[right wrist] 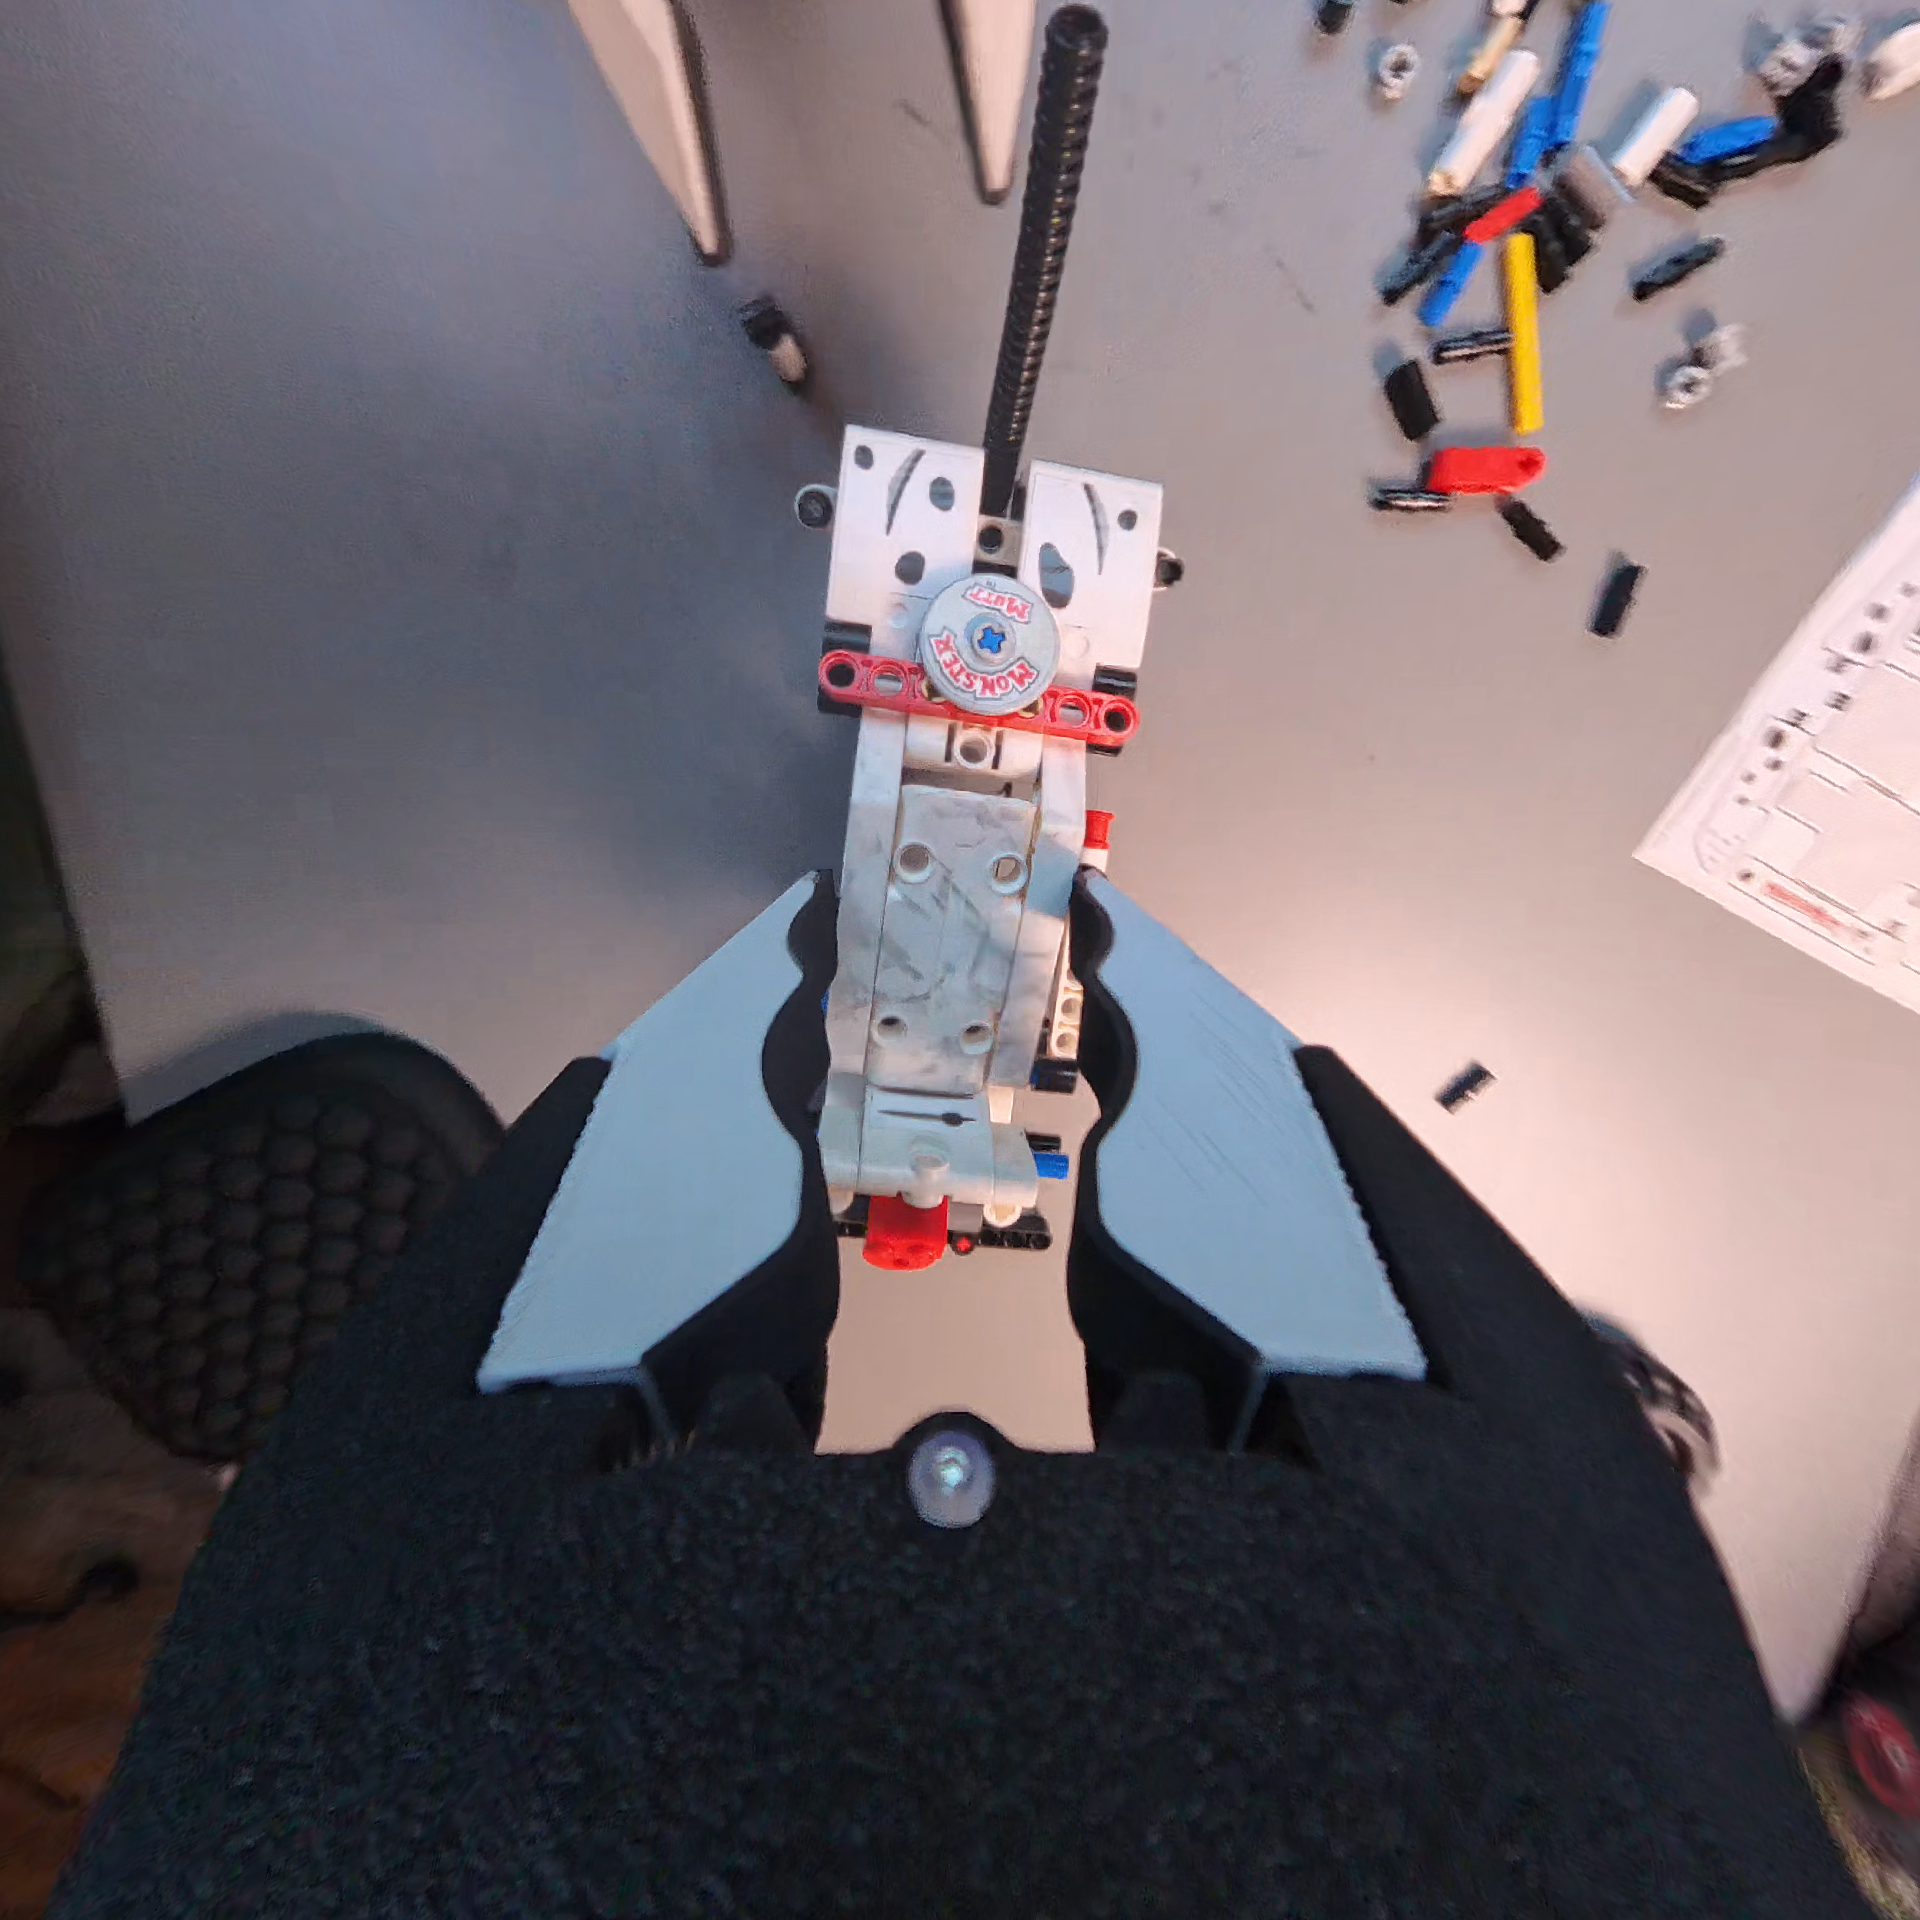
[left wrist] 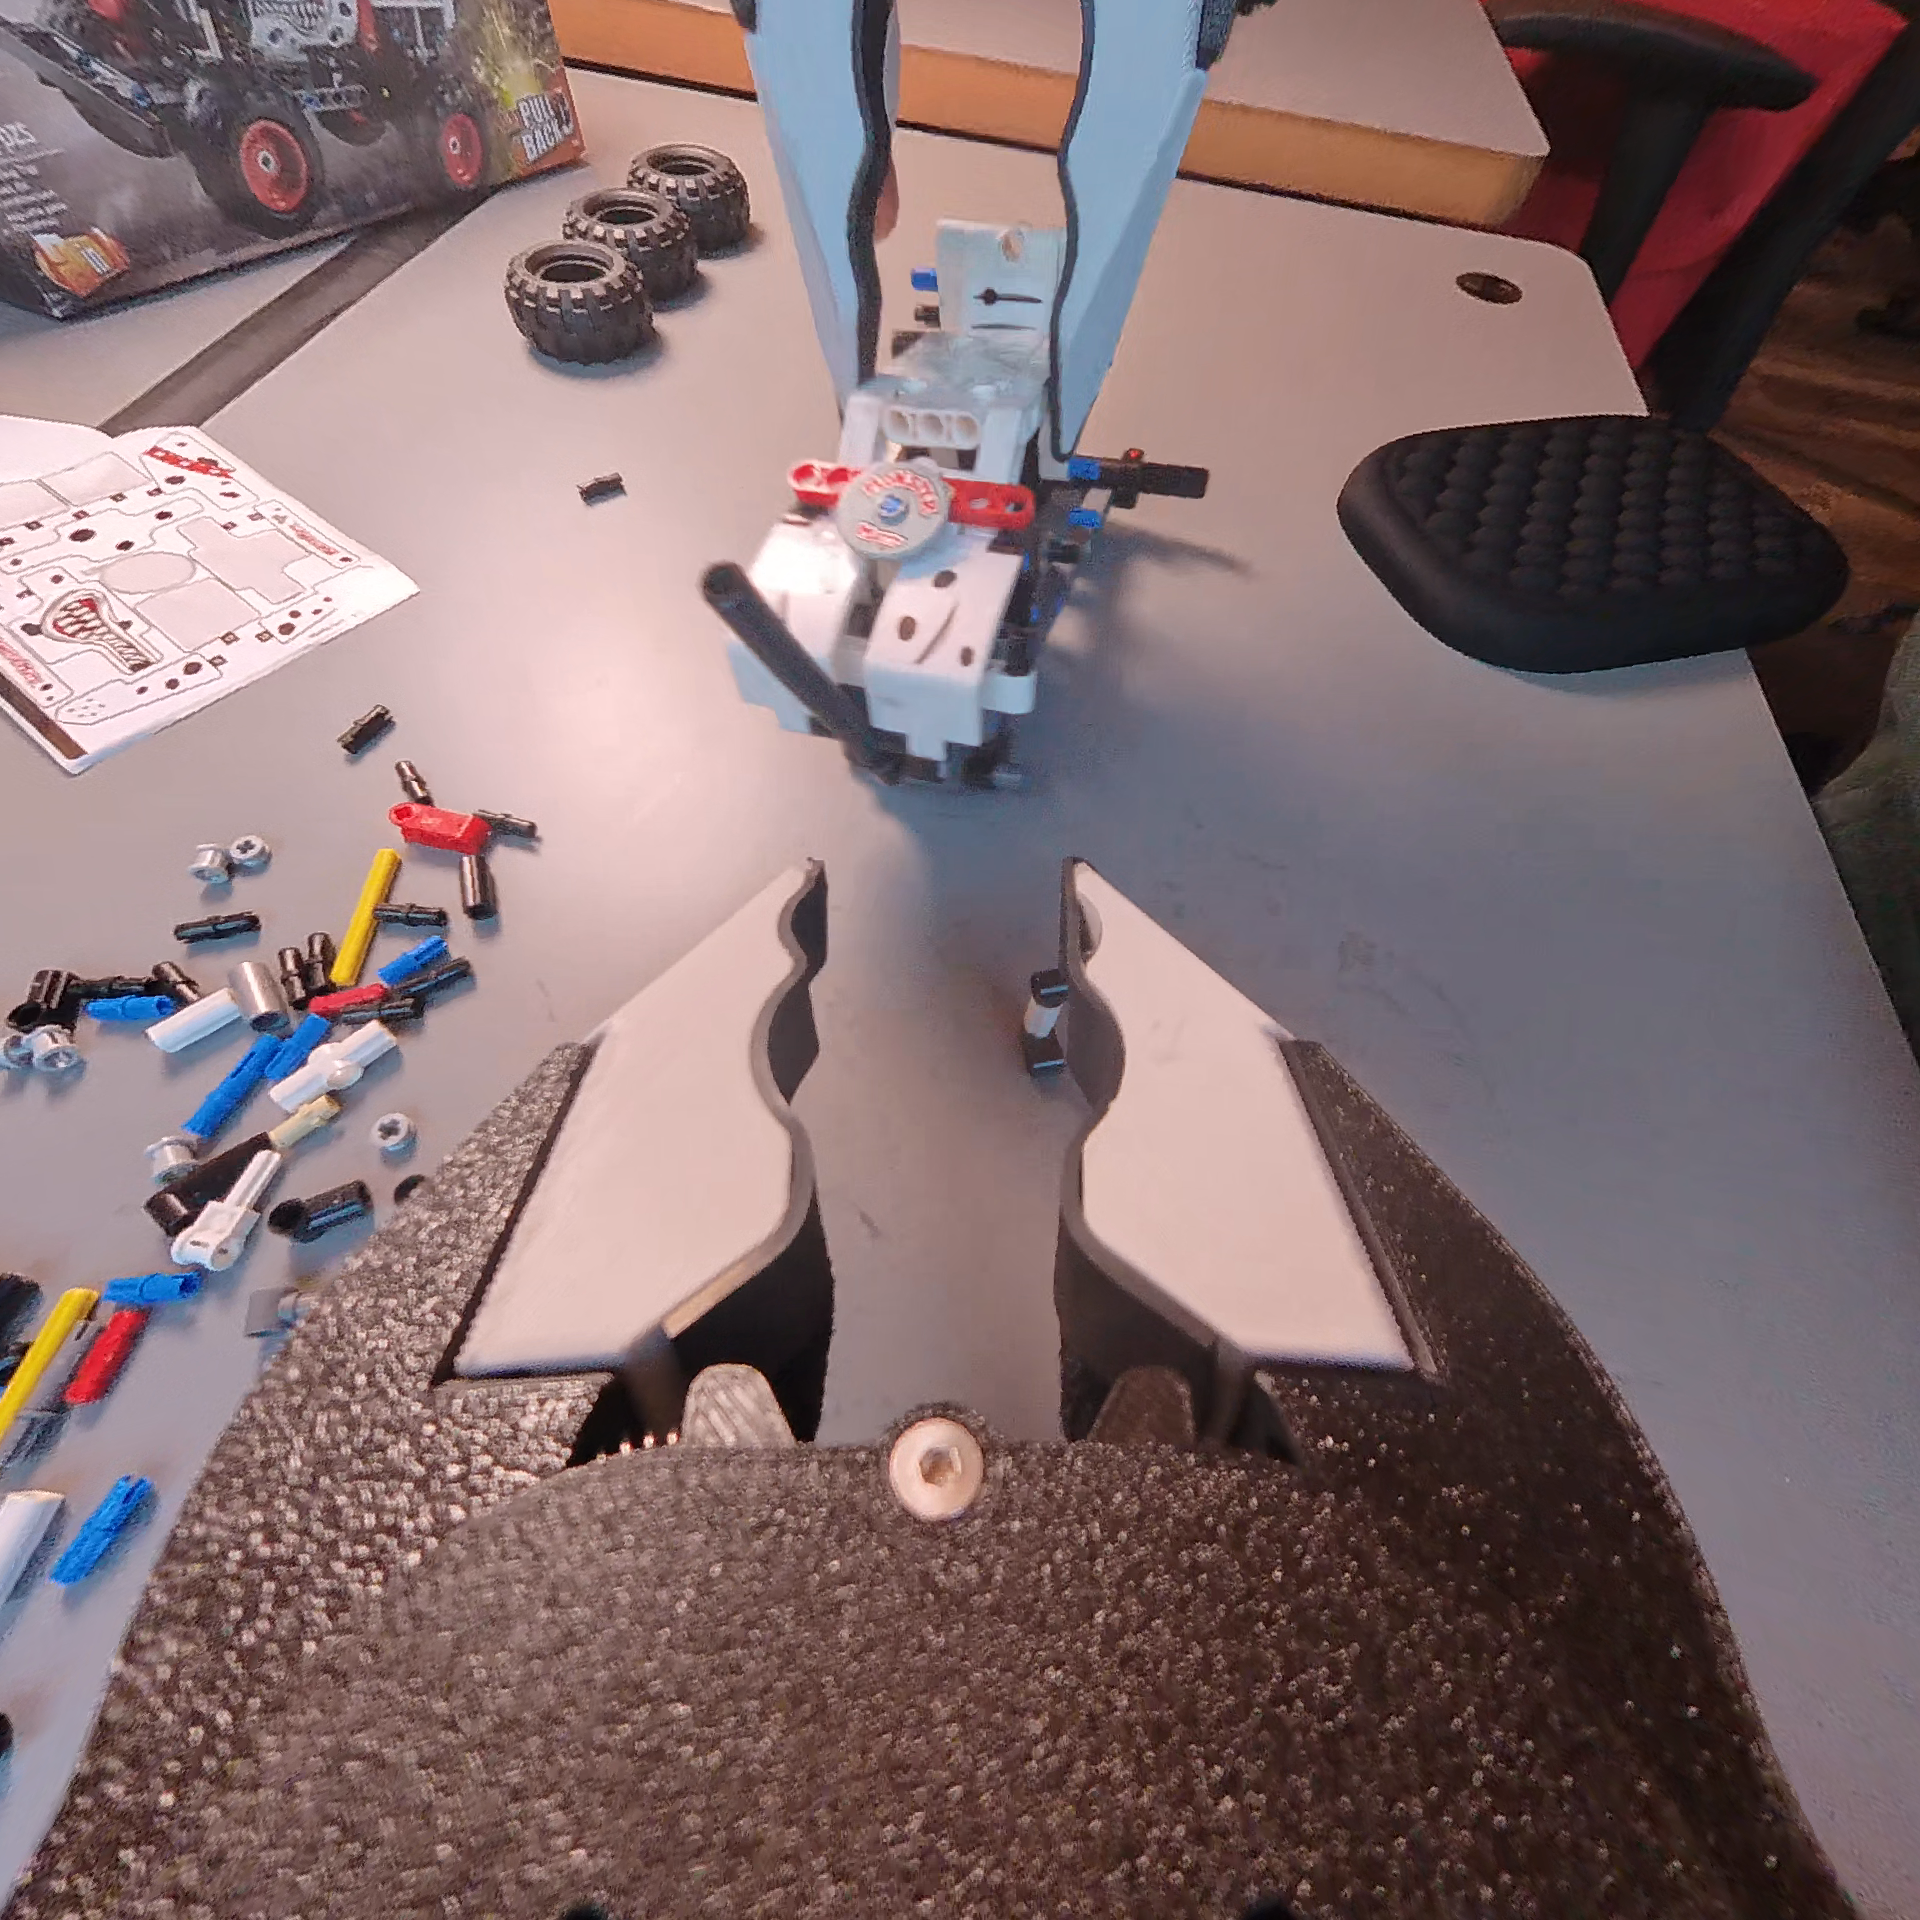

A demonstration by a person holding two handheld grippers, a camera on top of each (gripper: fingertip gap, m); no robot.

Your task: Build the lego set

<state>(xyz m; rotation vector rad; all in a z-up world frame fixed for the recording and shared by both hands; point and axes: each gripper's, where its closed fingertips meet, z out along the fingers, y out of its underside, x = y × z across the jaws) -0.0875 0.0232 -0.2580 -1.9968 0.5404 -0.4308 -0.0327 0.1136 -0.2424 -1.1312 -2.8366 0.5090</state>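
A partly built white Lego truck body (right wrist: 951,966) with a red beam (right wrist: 873,675) and a round grey disc (right wrist: 992,644) is clamped between my right gripper's fingers; the right gripper (right wrist: 951,894) is shut on its rear half. A long black ribbed rod (right wrist: 1034,260) sticks out of its front. In the left wrist view the model (left wrist: 914,623) sits mid-table with the right gripper (left wrist: 961,405) reaching in from the far side. My left gripper (left wrist: 945,883) is open and empty, just short of the model's front. A small black-and-white piece (left wrist: 1044,1023) lies on the table by its right finger.
A spread of loose pins and axles (left wrist: 260,1018) lies on the grey table to my left, also in the right wrist view (right wrist: 1538,187). Three black tyres (left wrist: 623,249), the set's box (left wrist: 239,135) and a sticker sheet (left wrist: 156,582) are at far left. A black padded armrest (left wrist: 1590,540) overlaps the right table edge. My hands' fingertips stand some 12 cm from each other.
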